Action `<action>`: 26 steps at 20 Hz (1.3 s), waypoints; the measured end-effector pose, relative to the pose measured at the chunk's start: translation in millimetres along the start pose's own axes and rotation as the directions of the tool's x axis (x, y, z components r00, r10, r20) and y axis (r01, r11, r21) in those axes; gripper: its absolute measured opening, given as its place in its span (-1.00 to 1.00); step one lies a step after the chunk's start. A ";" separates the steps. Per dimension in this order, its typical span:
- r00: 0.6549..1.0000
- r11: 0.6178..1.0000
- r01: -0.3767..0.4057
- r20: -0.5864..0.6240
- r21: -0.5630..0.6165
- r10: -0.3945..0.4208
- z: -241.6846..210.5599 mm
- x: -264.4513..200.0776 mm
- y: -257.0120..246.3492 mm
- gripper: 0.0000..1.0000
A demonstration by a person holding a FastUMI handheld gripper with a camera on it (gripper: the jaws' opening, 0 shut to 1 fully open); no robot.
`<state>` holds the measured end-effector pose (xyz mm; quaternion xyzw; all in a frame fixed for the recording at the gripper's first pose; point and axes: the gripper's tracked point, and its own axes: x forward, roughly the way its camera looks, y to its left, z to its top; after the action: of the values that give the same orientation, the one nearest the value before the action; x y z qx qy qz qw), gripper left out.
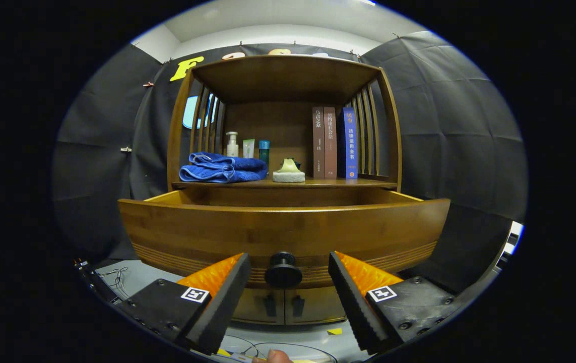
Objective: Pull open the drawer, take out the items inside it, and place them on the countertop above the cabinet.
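Note:
The wooden cabinet's drawer [282, 229] stands pulled out toward me, its front panel wide across the view. Its round dark knob [283, 270] sits between my fingers, with a gap on each side. My gripper [288, 267] is open and nothing touches its fingers [227, 297]. The drawer's inside is hidden behind its front panel. Above it, the countertop [313, 183] carries a folded blue towel [222, 169] and a small pale soap dish [289, 171].
On the countertop at the back stand small bottles [232, 144] and upright books [334, 142]. Slatted side walls and a top shelf [282, 75] close in the countertop. Below the drawer are two cabinet doors [285, 305]. Cables lie on the floor, and a fingertip [272, 357] shows beneath my fingers.

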<state>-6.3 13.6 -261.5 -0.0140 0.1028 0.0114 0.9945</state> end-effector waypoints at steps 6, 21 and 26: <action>1.000 0.999 -0.024 -0.005 -0.029 0.024 -5.9 24.3 3.4 0.97; 0.997 0.999 -0.019 -0.080 -0.045 0.015 5.8 126.4 8.0 0.99; 0.995 0.999 -0.014 -0.096 -0.033 0.011 7.9 165.5 10.8 0.99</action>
<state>157.0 27.9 -288.0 -0.0305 0.1505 0.0186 0.9880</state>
